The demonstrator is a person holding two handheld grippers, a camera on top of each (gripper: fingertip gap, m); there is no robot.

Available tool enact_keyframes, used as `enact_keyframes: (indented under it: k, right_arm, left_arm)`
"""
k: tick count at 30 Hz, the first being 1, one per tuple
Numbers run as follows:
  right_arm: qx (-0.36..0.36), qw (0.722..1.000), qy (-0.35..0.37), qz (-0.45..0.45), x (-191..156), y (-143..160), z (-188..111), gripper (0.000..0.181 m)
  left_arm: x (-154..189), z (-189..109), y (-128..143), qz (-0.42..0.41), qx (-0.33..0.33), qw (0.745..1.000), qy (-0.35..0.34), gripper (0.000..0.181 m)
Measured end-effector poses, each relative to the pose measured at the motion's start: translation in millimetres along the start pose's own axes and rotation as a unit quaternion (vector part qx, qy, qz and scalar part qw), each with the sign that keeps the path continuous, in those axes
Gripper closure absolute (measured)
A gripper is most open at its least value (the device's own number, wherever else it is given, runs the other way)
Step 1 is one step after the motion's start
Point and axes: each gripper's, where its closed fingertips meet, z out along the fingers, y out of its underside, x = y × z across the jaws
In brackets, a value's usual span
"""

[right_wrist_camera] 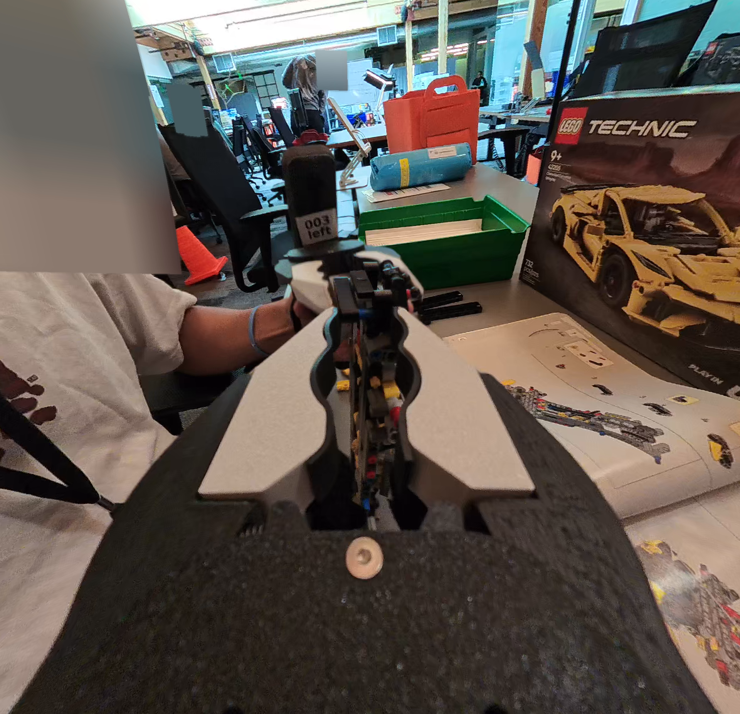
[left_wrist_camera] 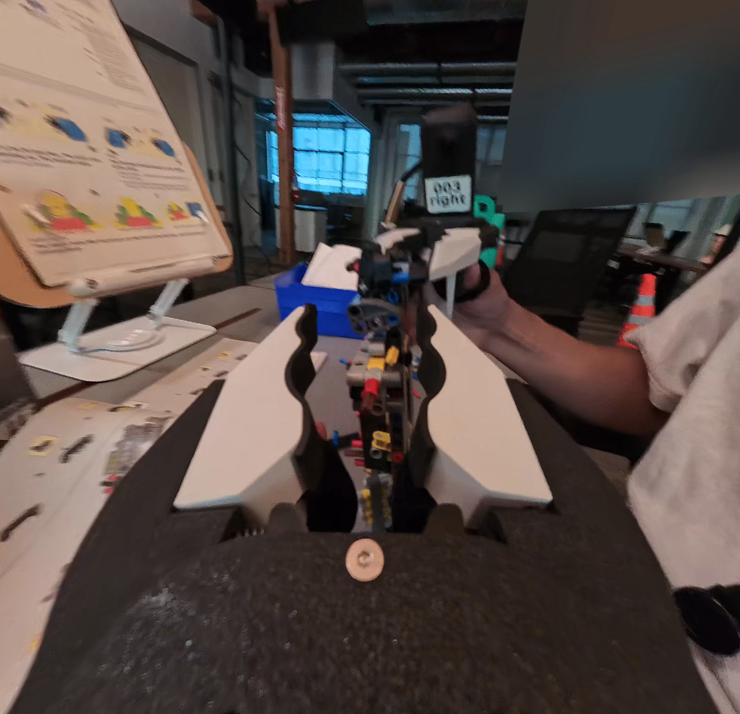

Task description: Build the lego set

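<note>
A long, narrow lego chassis [left_wrist_camera: 376,374] of black, grey, yellow and red parts is held in the air between the two grippers, which face each other. My left gripper [left_wrist_camera: 368,314] has its jaws apart around the near end. The chassis lies against the right pad, and a gap shows at the left pad. My right gripper [right_wrist_camera: 366,314] is closed on the other end of the chassis [right_wrist_camera: 376,394]. Each gripper shows at the far end of the other's view: the right one [left_wrist_camera: 416,250], and the left one [right_wrist_camera: 360,282].
An instruction board [left_wrist_camera: 100,154] stands on a white stand at the left, and a blue bin [left_wrist_camera: 312,298] is behind the grippers. Open instruction pages [right_wrist_camera: 600,414], a green bin [right_wrist_camera: 440,246], black beams [right_wrist_camera: 452,306] and the set's box [right_wrist_camera: 640,222] lie on the table. Loose pins [left_wrist_camera: 344,438] lie below the chassis. My two grippers' fingertips are within a few centimetres of each other.
</note>
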Motion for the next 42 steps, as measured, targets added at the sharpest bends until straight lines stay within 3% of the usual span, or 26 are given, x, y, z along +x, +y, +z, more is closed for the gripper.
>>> enact_keyframes:
  k: [3, 6, 9, 13, 16, 18, 25, 33, 42]
  right_arm:
    - [0.001, 1.0, 0.002, -0.007, -0.6, -0.2, -0.8, 0.158]
    - [-0.002, 1.0, -0.005, -0.016, -5.8, -0.4, 2.7, 0.158]
    - [-0.011, 0.999, -0.005, -0.031, -10.4, -0.2, 3.7, 0.158]
    - [-0.014, 0.998, 0.008, -0.058, -11.8, -1.7, 3.2, 0.156]
    - [0.003, 0.996, 0.027, -0.085, -7.4, -3.8, 3.2, 0.148]
    - [0.017, 0.995, 0.015, -0.098, -11.0, -4.0, 4.4, 0.155]
    - [0.057, 0.988, 0.018, -0.14, -13.2, -10.2, 4.1, 0.156]
    - [0.056, 0.996, -0.025, -0.064, -17.6, -11.3, -2.3, 0.157]
    - [0.039, 0.997, -0.033, -0.053, -19.2, -6.1, -1.4, 0.158]
  left_arm:
    - [2.7, -6.3, -19.0, 0.023, 0.004, 1.0, -0.013, 0.133]
    - [15.1, 1.9, -17.8, 0.047, -0.034, 0.998, -0.01, 0.136]
    - [18.2, 4.7, -19.2, 0.056, -0.044, 0.997, -0.022, 0.149]
    - [20.2, 4.3, -19.8, 0.08, -0.048, 0.995, -0.033, 0.15]
    - [19.5, 3.8, -19.9, 0.072, -0.045, 0.996, -0.029, 0.15]
    - [19.2, 3.5, -19.8, 0.072, -0.045, 0.996, -0.027, 0.15]
    - [21.7, 2.4, -22.6, 0.082, -0.048, 0.995, -0.032, 0.156]
    - [25.5, 4.4, -19.5, 0.083, -0.06, 0.994, -0.025, 0.156]
    - [29.0, 3.8, -19.2, 0.108, -0.068, 0.991, -0.028, 0.157]
